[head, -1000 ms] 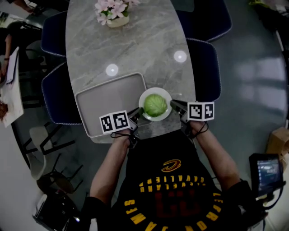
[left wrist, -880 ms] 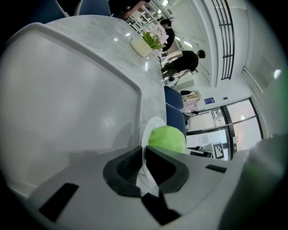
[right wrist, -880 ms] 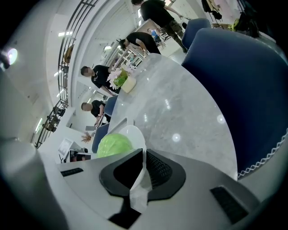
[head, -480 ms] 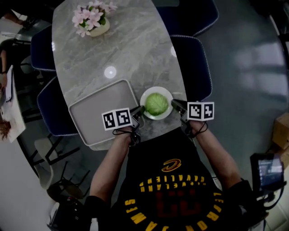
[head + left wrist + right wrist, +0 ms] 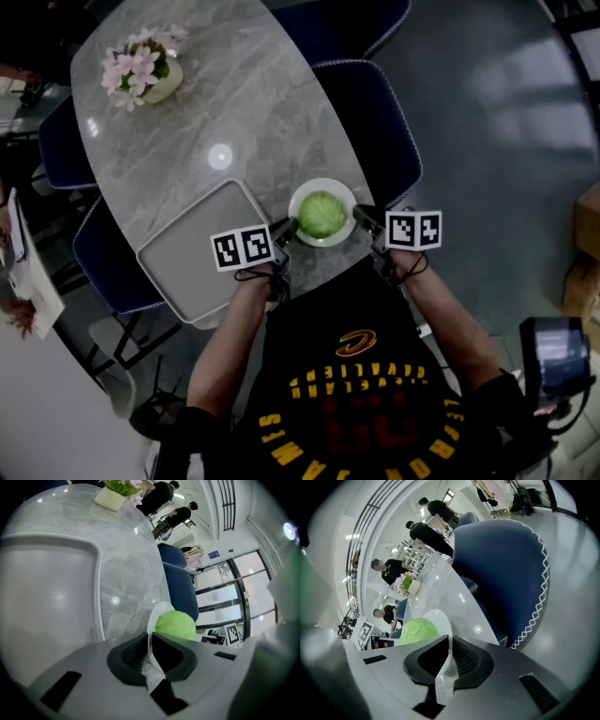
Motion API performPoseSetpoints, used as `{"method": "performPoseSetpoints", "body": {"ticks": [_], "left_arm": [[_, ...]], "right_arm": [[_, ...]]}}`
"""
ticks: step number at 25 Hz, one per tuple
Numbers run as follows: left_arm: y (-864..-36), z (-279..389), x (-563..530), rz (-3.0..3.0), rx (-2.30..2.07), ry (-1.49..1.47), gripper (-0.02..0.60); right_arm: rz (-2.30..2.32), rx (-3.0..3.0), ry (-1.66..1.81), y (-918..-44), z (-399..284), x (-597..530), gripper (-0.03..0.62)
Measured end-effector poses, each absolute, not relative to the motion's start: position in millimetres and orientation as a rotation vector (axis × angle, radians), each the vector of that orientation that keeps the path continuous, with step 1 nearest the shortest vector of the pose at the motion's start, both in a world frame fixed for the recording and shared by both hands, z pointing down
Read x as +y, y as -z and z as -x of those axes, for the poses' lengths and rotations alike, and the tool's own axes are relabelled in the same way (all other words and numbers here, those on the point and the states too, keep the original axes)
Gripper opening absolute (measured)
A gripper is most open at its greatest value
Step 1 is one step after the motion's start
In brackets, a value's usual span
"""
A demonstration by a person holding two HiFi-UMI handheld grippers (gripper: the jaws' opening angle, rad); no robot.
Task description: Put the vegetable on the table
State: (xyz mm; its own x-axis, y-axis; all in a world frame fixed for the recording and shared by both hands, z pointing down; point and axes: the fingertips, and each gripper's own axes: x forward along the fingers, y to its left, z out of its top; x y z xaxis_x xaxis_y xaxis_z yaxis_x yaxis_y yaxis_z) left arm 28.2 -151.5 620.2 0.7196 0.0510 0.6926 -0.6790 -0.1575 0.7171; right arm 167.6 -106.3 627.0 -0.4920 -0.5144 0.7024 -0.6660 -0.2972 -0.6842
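Only gripper views show left gripper point(image 5: 151, 638) and right gripper point(image 5: 450, 642) pinching the plate point(image 5: 323, 184)

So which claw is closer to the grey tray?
Left. The left claw grips the rim of the white plate right beside the tray; the right claw grips the plate's opposite rim, with the cabbage between it and the tray.
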Motion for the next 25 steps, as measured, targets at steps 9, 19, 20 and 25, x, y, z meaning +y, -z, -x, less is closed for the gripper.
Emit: {"method": "performPoseSetpoints", "body": {"ticks": [9, 19, 20, 25], "left_arm": [[-626, -44, -150, -1.632, -0.484, -0.743, 0.029], [-636, -46, -153, -1.612, -0.482, -0.762, 0.029], [-638, -47, -153, -1.612, -0.487, -0.772, 0.029], [-644, -50, -151, -1.62, -0.516, -0.837, 0.029]], "right_arm": [[-1.55, -1.743, -1.935, -634, -181, -100, 0.032], [-1.534, -1.725, -1.926, -646, -183, -104, 0.034], [-1.532, -1.725, -1.928, -647, -183, -104, 0.034], [-1.531, -1.709, -1.94, -655, -185, -102, 0.034]]}}
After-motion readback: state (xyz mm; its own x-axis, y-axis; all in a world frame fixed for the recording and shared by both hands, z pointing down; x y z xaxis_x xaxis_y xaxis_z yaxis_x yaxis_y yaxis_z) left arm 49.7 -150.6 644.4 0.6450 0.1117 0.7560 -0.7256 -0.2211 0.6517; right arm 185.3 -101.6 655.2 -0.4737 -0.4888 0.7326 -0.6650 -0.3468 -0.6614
